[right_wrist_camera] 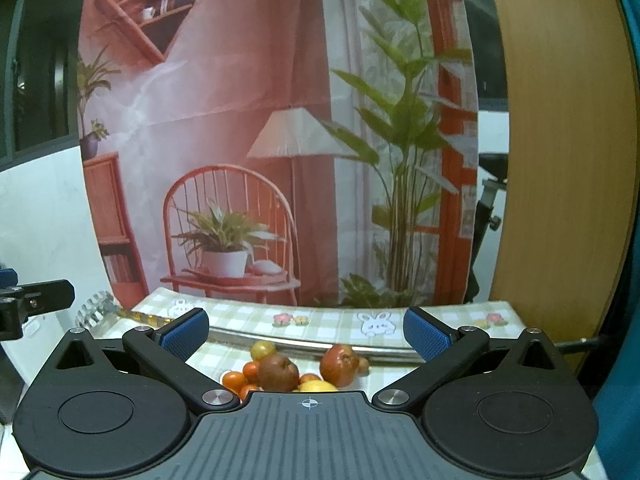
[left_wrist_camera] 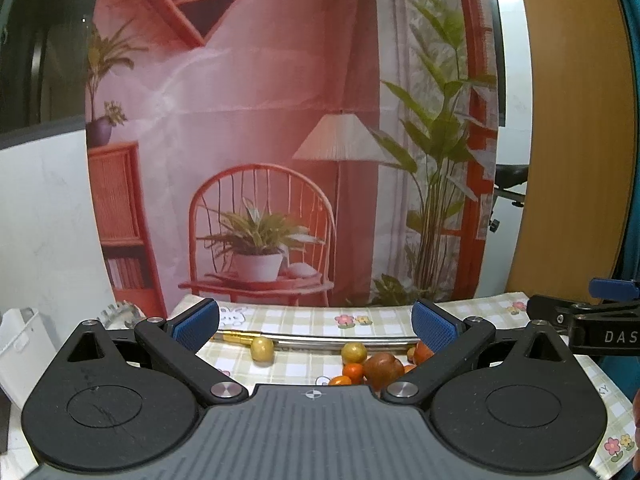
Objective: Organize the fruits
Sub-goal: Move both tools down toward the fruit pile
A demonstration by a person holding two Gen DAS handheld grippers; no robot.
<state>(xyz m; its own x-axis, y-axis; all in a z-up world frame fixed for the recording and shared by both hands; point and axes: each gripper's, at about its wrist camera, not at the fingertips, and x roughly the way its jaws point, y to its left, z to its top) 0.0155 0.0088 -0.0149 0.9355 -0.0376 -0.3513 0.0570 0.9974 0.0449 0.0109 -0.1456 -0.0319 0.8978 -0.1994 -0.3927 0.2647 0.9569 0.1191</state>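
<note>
A pile of fruit lies on the checked tablecloth [left_wrist_camera: 304,322]. In the left wrist view a yellow-green fruit [left_wrist_camera: 262,349] sits apart at the left, another yellow-green fruit [left_wrist_camera: 354,352] behind a dark red apple [left_wrist_camera: 383,367] and small orange fruits [left_wrist_camera: 352,371]. My left gripper [left_wrist_camera: 316,326] hangs open above them, holding nothing. In the right wrist view a dark red apple [right_wrist_camera: 277,372], a redder apple [right_wrist_camera: 339,365], small orange fruits [right_wrist_camera: 234,381] and a yellow fruit [right_wrist_camera: 318,386] lie below my right gripper [right_wrist_camera: 306,330], which is open with nothing between its fingers.
A long metal rail with a gold end [left_wrist_camera: 240,337] lies across the cloth behind the fruit. A printed backdrop [left_wrist_camera: 280,120] hangs at the table's far edge. A white container [left_wrist_camera: 24,344] stands at the left, a wooden panel [left_wrist_camera: 576,120] at the right. The right gripper [left_wrist_camera: 592,322] shows at the right edge.
</note>
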